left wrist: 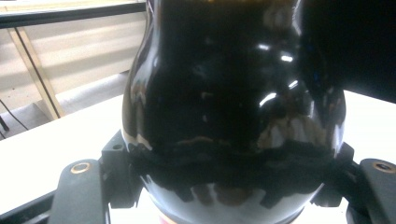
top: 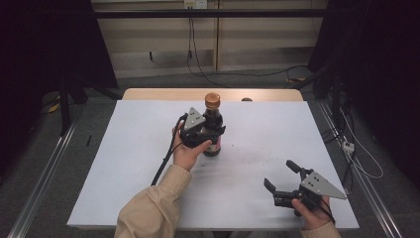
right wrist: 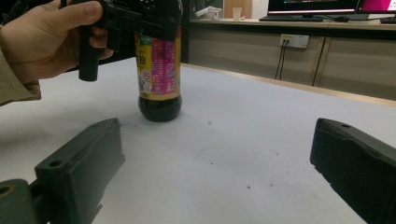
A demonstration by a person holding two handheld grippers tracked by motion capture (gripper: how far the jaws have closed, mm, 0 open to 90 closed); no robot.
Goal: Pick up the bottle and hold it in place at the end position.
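The left gripper (top: 214,133) is closed around the upper body of the bottle (top: 213,130), below the shoulder; in the left gripper view its jaws sit against the dark glass (left wrist: 233,93) on both sides, so the grip appears firm; the left hand (top: 188,148) carries the tool from the 7 o'clock side of the bottle. The bottle stands upright on the white table (top: 148,173), slightly beyond and left of centre, its long axis vertical and its base on the surface. The right gripper (top: 281,177) rests near the front right edge, jaws spread wide and holding nothing; in the high view the bottle lies at about 11 o'clock from it and well apart. The left hand is therefore the nearer and already engaged; any coming move probably turns on keeping the vertical axis steady while the right gripper approaches, possibly toward the cap (top: 212,99). Appearance: dark, glossy glass with strong reflections; dark liquid content; orange-brown cap; a yellow and pink printed label (right wrist: 159,65) around the lower body; rounded shoulder tapering to a narrow neck.
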